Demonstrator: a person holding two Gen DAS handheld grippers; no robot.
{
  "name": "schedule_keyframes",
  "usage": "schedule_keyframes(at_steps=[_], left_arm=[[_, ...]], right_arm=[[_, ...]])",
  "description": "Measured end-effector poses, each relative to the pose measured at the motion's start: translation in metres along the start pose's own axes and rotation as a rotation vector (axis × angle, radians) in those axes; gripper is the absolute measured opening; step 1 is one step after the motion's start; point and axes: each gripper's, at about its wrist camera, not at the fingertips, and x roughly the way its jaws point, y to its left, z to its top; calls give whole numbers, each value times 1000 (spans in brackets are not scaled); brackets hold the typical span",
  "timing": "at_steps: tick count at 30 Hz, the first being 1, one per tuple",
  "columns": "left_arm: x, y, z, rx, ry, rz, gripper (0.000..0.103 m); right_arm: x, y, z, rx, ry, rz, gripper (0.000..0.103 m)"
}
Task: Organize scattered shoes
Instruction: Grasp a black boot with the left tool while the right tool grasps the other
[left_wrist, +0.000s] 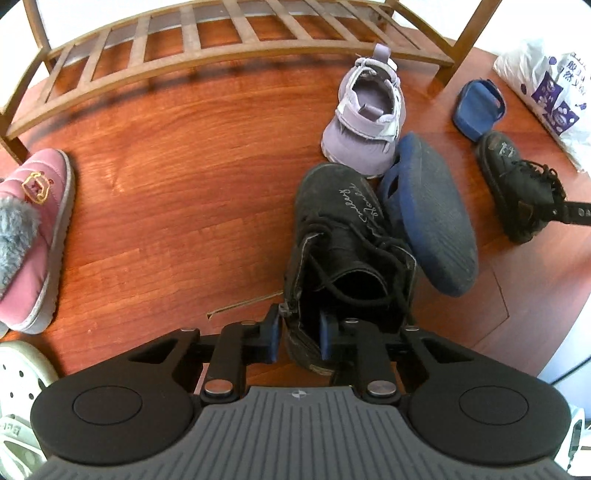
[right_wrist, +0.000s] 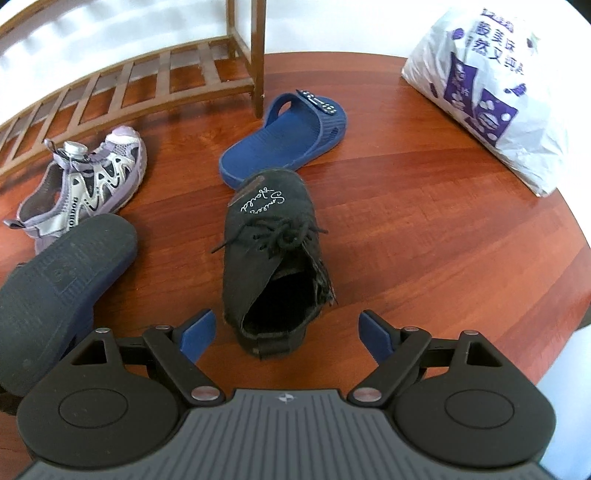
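Left wrist view showed the left gripper (left_wrist: 298, 338) clamped on the heel collar of a black lace-up boot (left_wrist: 347, 236), one blue pad outside the collar, the other inside the opening. Just right of that boot lay an overturned blue slipper (left_wrist: 430, 218), with a lilac sandal (left_wrist: 364, 122) ahead. Right wrist view showed the right gripper (right_wrist: 286, 336) spread wide, empty, its fingers flanking the heel of a second black boot (right_wrist: 275, 258) without touching it.
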Motion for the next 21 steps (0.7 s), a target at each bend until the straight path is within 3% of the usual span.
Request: schedule_keyframes(at_steps=[4, 8, 15, 21], left_arm=[[-4, 7, -8, -24, 18, 6, 21], [-8, 12, -18, -47, 34, 8, 21], [-20, 16, -33, -76, 23, 7, 23], [-32, 10, -33, -48, 0, -13, 37]], right_arm=[[12, 2, 6, -30, 6, 7, 88], [19, 5, 9, -50, 14, 32, 78], [16, 6, 6, -45, 9, 49, 70], [3, 9, -14, -44, 31, 70, 68]])
